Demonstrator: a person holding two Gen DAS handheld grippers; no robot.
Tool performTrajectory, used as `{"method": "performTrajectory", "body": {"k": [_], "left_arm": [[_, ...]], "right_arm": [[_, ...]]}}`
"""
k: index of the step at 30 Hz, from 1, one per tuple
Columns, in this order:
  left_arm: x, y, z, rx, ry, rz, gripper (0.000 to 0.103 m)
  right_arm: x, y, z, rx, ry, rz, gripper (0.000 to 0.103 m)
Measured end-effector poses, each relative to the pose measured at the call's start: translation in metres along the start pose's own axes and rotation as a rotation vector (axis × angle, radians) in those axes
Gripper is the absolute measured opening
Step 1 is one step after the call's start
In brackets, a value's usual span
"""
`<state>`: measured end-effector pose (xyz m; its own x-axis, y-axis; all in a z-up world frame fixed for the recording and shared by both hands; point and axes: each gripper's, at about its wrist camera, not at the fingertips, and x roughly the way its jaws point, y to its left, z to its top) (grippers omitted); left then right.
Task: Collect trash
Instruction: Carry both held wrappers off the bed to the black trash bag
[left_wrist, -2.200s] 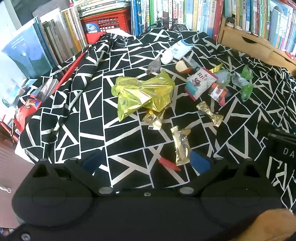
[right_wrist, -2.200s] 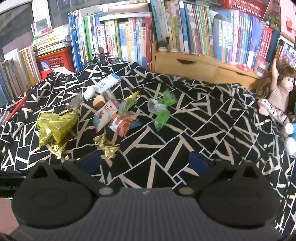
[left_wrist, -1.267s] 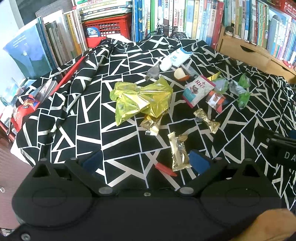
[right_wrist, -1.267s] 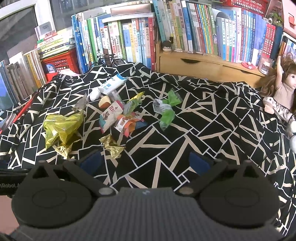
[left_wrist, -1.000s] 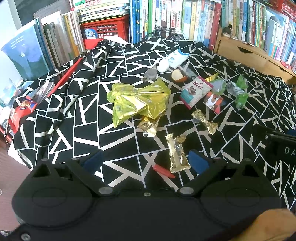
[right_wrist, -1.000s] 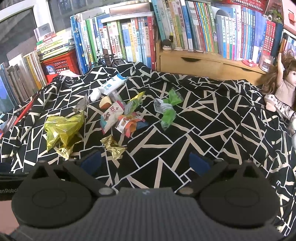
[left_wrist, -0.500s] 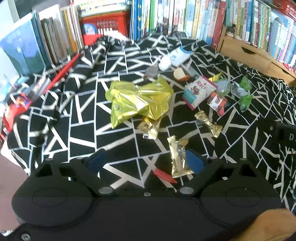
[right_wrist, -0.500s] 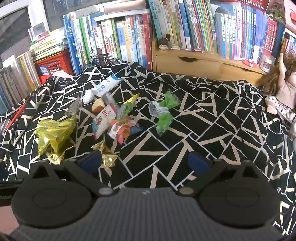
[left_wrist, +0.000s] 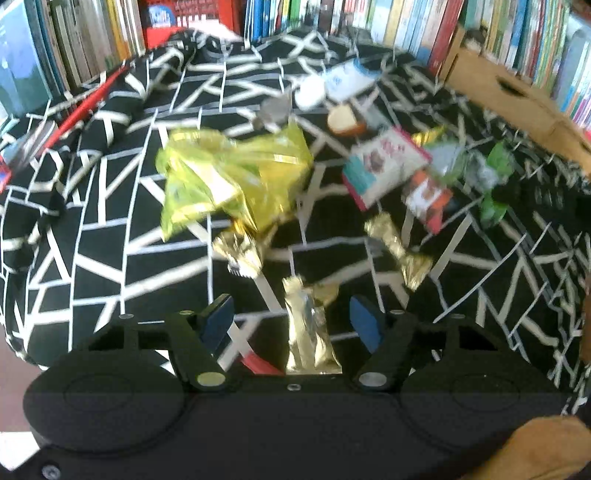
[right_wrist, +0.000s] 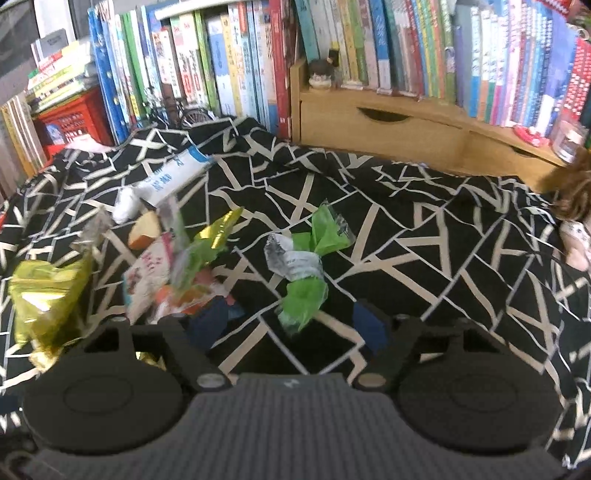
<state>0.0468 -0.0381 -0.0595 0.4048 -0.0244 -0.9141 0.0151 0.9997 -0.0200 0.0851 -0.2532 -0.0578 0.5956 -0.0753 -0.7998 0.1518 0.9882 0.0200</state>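
Glossy, crinkled foil wrappers (left_wrist: 308, 332) on matt patterned cloth (left_wrist: 110, 240); perhaps wooden drawers (right_wrist: 388, 125) behind.

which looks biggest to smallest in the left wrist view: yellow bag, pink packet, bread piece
1. yellow bag, clearly largest
2. pink packet
3. bread piece, smallest, though it lies farthest from the camera, so its true size is less sure
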Motion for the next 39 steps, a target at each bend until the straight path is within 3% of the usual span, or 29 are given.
{"method": "performTrajectory", "body": {"k": [4, 7, 8, 9, 10, 14, 25, 31, 39], "left_arm": [[0.021, -0.014, -0.01, -0.015, 0.05, 0.013, 0.059], [0.036, -0.017, -0.017, -0.065, 0.107, 0.008, 0.037], [0.035, -0.017, -0.019, -0.077, 0.096, 0.022, 0.029], [0.034, -0.018, -0.02, -0.077, 0.086, 0.03, 0.026], [0.033, -0.018, -0.021, -0.077, 0.083, 0.033, 0.024], [0.022, -0.016, -0.026, -0.106, 0.052, 0.045, 0.022], [-0.027, 0.004, -0.037, -0.132, 0.001, 0.007, 0.022], [-0.064, 0.027, -0.075, -0.104, -0.03, -0.015, 0.022], [-0.111, 0.081, -0.15, -0.09, -0.033, -0.006, 0.022]], "right_arm": [[0.025, -0.001, 0.003, -0.019, 0.028, 0.016, 0.076], [0.037, -0.001, 0.004, -0.038, 0.038, 0.033, 0.07], [0.041, 0.0, 0.004, -0.048, 0.039, 0.036, 0.066], [0.044, -0.001, 0.004, -0.054, 0.039, 0.039, 0.054], [0.046, -0.001, 0.003, -0.061, 0.049, 0.037, 0.046], [0.044, -0.007, 0.004, -0.068, 0.052, 0.041, 0.03], [-0.025, -0.004, -0.016, -0.055, 0.003, 0.056, 0.027], [-0.086, 0.012, -0.052, -0.055, -0.034, 0.05, 0.027], [-0.163, 0.04, -0.115, -0.063, -0.065, 0.076, 0.027]]}}
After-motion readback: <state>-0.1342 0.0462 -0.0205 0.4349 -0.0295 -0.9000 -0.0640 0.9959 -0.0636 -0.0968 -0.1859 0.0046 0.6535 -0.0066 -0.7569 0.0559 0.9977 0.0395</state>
